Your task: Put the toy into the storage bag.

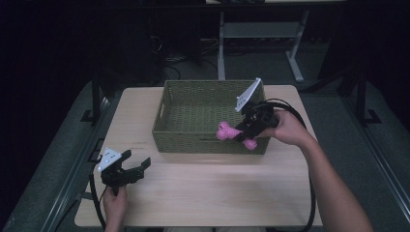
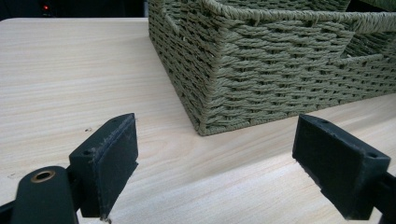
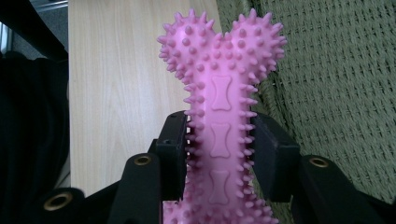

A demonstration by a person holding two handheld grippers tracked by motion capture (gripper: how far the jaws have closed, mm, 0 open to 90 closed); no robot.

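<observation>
The bench (image 1: 203,193) carries a woven green basket (image 1: 193,116) toward its far edge. My right gripper (image 1: 241,134) hangs over the basket's near right corner, its jaws clamped on the shaft of a pink spiky bone toy (image 3: 219,93), which sits above the near rim. My left gripper (image 1: 137,160) rests near the bench's near left corner, jaws wide apart, holding nothing.

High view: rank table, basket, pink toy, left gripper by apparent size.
1. Table
2. Woven basket
3. Left gripper, open, and the pink spiky bone toy held by the right gripper look close in size; the toy is partly hidden, so I won't rank them.
</observation>
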